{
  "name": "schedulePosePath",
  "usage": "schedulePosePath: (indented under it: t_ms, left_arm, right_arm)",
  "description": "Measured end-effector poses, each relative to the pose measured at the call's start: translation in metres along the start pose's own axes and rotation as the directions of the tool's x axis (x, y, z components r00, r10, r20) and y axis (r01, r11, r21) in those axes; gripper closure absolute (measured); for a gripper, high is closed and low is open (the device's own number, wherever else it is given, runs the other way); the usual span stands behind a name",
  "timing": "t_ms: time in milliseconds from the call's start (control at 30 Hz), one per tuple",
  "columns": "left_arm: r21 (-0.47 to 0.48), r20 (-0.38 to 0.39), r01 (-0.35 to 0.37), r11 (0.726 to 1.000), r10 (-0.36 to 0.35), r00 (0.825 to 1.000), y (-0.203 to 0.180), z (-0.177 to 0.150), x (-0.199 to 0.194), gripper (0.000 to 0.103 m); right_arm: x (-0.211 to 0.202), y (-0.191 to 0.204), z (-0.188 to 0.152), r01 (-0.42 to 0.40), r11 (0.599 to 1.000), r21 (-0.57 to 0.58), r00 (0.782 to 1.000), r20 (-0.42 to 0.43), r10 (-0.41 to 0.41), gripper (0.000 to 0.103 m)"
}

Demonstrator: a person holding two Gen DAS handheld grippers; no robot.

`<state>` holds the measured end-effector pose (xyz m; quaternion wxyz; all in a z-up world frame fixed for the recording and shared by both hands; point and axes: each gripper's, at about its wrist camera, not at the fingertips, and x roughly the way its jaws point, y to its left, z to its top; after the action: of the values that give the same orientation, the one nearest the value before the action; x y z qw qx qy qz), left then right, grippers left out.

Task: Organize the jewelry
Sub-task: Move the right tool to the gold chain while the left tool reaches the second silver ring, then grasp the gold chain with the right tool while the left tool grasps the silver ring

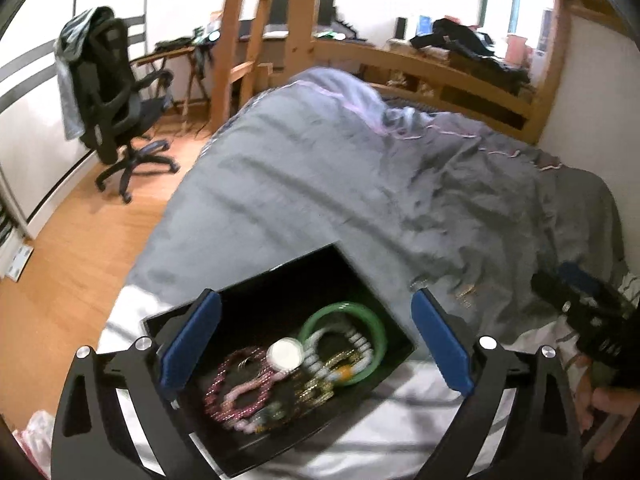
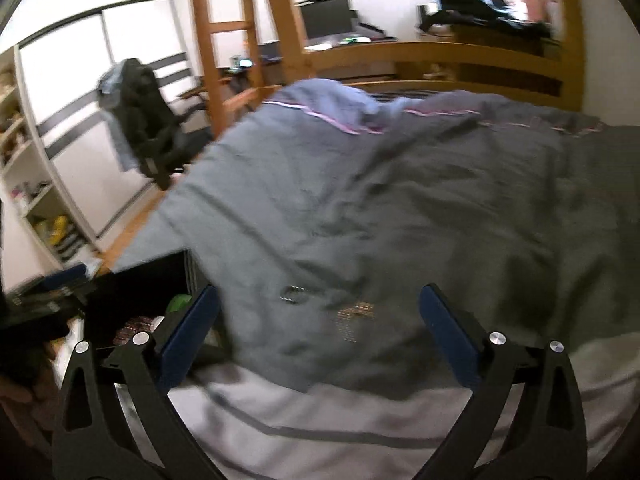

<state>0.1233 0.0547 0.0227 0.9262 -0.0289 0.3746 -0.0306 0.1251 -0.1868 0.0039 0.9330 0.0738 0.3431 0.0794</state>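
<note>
Open black rectangular jewelry box (image 1: 256, 300) sits on the near end of the bed, on the white striped sheet (image 1: 360, 432), left of and touching the rumpled grey quilt (image 1: 340, 184). In the box: green bangle (image 1: 380, 336), white beaded bracelet (image 1: 360, 344), pink beaded bracelets (image 1: 236, 396), all bunched at its near end. Right of the box, on the quilt: small metal ring-shaped piece (image 2: 294, 294), gold chain piece (image 2: 356, 312) just right of it.

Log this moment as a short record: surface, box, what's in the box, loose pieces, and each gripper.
surface: grey blanket on a bed
box: black box, open
in box: green bangle, pink bead bracelets, other pieces, blurred
loose pieces: small silver piece and gold chain on the blanket
left gripper: open, empty, over the box
right gripper: open, empty, over the loose pieces
</note>
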Motion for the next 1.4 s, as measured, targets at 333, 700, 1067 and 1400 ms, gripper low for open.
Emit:
schedulePosePath:
  t_ms: [333, 700, 1067, 1400]
  left_arm:
    - [0.181, -0.058, 0.111, 0.977, -0.102, 0.993, -0.081, -0.001, 0.069, 0.019]
    - [0.252, -0.174, 0.153, 0.956, -0.111, 0.978, -0.109, -0.005, 0.139, 0.059]
    - [0.332, -0.216, 0.125, 0.935, -0.053, 0.975, -0.118, -0.018, 0.150, 0.083]
    - [0.234, -0.230, 0.195, 0.952, -0.140, 0.963, -0.108, -0.009, 0.139, 0.083]
  right_arm:
    - [0.023, -0.031, -0.015, 0.007, 0.998, -0.056, 1.000, 0.024, -0.006, 0.032]
    - [0.086, -0.024, -0.028, -0.083, 0.989, -0.124, 0.994, -0.079, 0.073, 0.058]
    - [0.105, -0.026, -0.039, -0.070, 0.991, -0.118, 0.989, -0.135, 0.054, 0.080]
    - [0.082, -0.037, -0.023, -0.078, 0.996, -0.039, 0.997, -0.022, 0.078, 0.094]
